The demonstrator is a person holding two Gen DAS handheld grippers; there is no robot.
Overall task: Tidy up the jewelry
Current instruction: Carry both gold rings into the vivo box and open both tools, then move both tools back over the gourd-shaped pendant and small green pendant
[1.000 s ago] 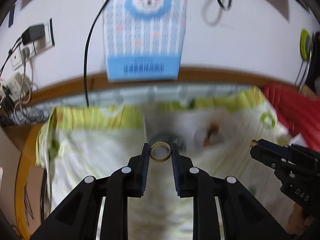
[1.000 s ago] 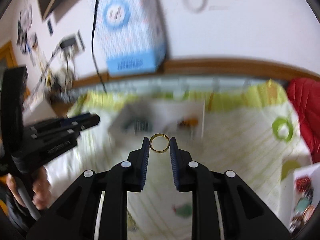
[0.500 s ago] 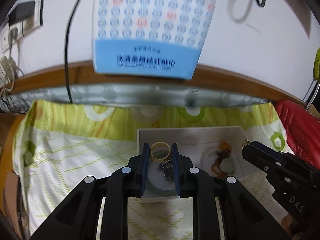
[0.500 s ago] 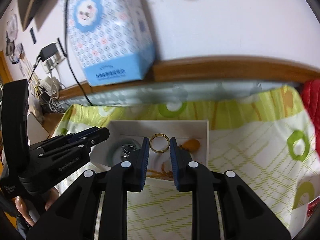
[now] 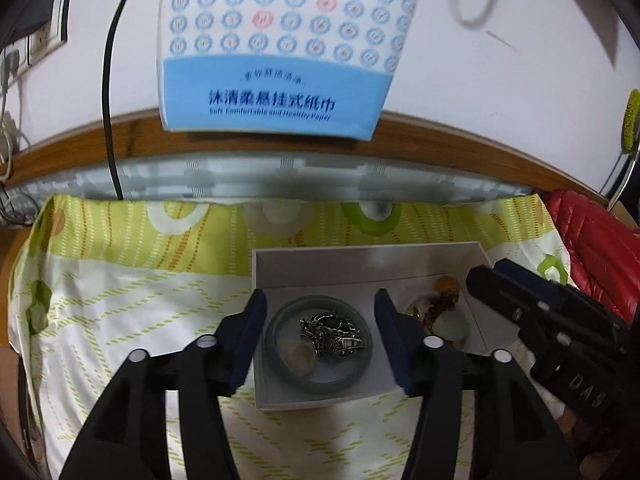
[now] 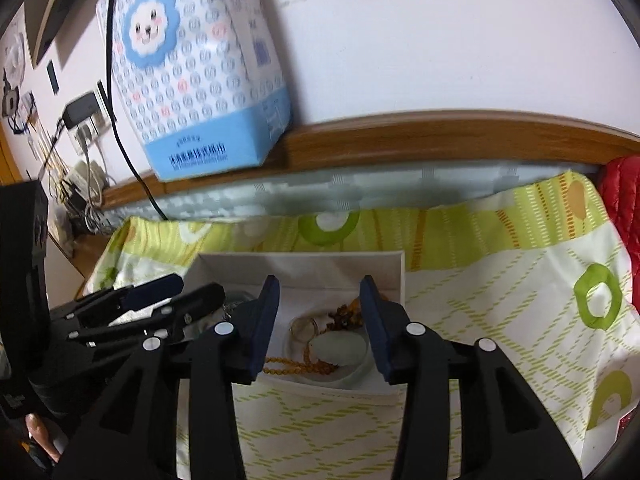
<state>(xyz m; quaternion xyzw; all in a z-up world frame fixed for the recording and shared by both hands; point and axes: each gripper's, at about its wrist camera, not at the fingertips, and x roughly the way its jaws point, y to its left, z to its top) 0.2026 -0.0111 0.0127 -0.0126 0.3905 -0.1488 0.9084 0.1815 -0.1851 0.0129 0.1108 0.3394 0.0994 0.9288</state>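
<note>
Left wrist view: left gripper [image 5: 320,312] now wide apart, pale ring [image 5: 298,357] dropped inside green bangle [image 5: 318,344] in white box [image 5: 360,256]. Right gripper [image 6: 319,304] apart too, gold ring [image 6: 305,326] let go. Both rings put away.

Home bedroom: patterned bedsheet [image 5: 120,300], wooden bed frame [image 5: 460,140], hanging tissue pack [image 5: 276,48], wall sockets [image 6: 86,122]

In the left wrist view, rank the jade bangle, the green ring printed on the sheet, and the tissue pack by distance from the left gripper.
From the left gripper:
1. Jade bangle, between the fingers, in the white box.
2. Green ring print, beyond the box.
3. Tissue pack, on the wall.
</note>
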